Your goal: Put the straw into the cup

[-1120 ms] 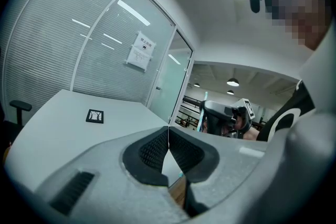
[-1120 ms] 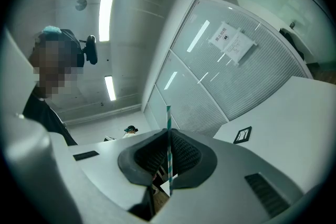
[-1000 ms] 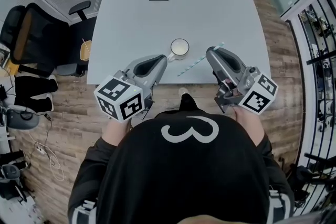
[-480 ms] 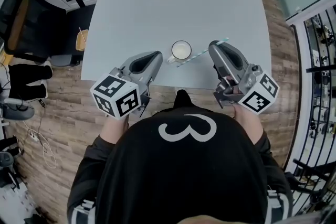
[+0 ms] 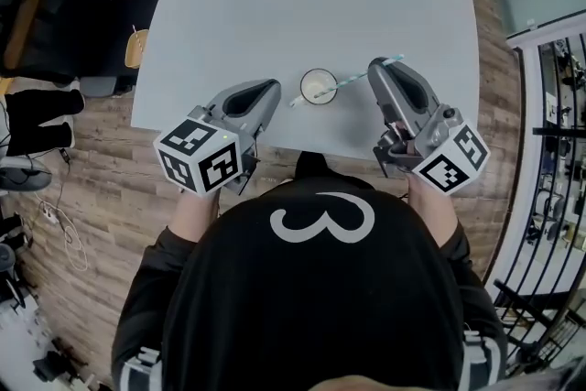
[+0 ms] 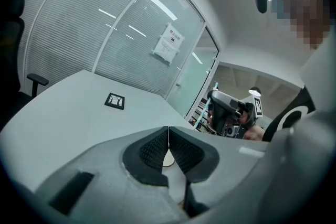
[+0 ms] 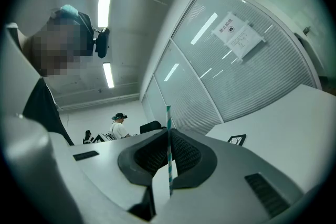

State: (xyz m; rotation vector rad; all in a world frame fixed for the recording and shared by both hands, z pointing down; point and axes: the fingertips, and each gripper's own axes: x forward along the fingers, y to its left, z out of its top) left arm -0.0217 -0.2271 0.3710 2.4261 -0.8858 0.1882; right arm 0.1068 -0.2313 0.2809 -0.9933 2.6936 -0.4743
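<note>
Entering the cup: 1 straw, clenched by right gripper, tip now over cup mouth, previously right of cup; left gripper closed, empty, left of cup; insertion looks begun.

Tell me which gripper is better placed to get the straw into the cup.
Right. The right gripper is shut on the striped straw, whose free end lies over the cup mouth in the head view. The left gripper is shut and empty, beside the cup.
</note>
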